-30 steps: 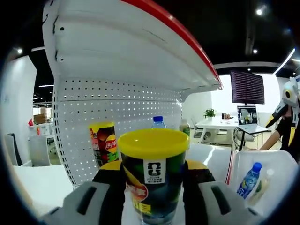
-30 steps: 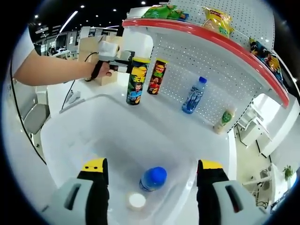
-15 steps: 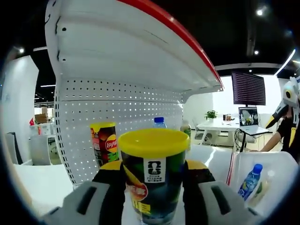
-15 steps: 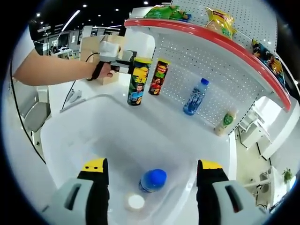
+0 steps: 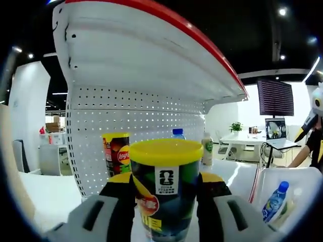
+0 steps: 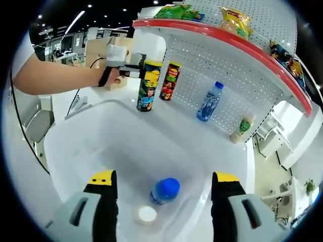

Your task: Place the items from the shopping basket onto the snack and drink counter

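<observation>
White perforated back panel (image 5: pixel 141 121) and a red-edged upper shelf (image 5: pixel 166 15) make the background, with an office room behind. The left gripper (image 5: pixel 165 189) is closed on a tall dark chip can with a yellow lid (image 5: pixel 165 186), both jaws pressing its sides; the can stands upright between them. In the right gripper view this same can (image 6: pixel 147 85) stands on or just above the white counter surface (image 6: pixel 176 121); I cannot tell if its bottom touches already. Just behind and left of the left gripper stands a red chip can with a yellow lid (image 5: pixel 116 159), and further behind are a blue-capped water bottle (image 5: pixel 177 133) and a small white bottle with green label (image 5: pixel 206 151).

The right gripper (image 6: pixel 162 201) has its jaws wide apart and holds nothing. It hangs above the white plastic shopping basket (image 6: pixel 91 146). Directly between and below its jaws lies a blue-capped bottle (image 6: pixel 164 190), the cap toward the camera, and beside it a white round cap (image 6: pixel 147 215) of another item.

My judgement: the held can needs only to go straight down along its long axis and be released. For the bottle in the basket, the right gripper is clearly the nearer one.
</observation>
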`<state>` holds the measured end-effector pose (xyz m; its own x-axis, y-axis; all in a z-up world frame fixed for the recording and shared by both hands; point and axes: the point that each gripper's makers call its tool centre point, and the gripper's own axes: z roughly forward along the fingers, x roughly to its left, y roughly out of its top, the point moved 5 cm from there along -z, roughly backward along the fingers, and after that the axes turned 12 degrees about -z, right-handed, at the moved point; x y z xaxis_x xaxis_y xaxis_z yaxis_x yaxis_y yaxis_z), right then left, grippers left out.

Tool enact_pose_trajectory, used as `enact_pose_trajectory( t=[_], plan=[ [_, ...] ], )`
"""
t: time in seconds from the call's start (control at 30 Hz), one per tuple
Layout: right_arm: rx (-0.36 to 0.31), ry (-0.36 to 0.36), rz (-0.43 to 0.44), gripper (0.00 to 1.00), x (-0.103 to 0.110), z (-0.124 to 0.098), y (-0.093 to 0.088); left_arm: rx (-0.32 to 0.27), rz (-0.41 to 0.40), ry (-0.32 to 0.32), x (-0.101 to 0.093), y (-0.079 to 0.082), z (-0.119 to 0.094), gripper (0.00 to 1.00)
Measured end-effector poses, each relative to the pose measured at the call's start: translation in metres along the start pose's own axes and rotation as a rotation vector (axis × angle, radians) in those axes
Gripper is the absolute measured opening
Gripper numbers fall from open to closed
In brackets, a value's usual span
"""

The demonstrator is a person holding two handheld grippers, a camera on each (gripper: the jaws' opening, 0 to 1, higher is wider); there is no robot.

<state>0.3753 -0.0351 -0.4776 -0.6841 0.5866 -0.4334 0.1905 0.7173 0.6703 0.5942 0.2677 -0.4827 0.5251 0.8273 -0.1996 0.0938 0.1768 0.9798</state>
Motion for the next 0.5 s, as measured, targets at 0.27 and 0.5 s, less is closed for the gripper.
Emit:
enact_pose_trajectory(
  t=[0.27,0.5],
  plan=[
    [-0.001,-0.007,0.004,0.75,0.0,-0.004,-0.0028,-0.024,0.006,0.066,-0.0093,0.0002,-0.0021,0.49],
    [-0.015,-0.012,0.002,0.75,-0.0001,-0.0093,-0.0029,-0.013,0.011,0.072,-0.0093,0.0015,-0.0035,0.49]
  ],
)
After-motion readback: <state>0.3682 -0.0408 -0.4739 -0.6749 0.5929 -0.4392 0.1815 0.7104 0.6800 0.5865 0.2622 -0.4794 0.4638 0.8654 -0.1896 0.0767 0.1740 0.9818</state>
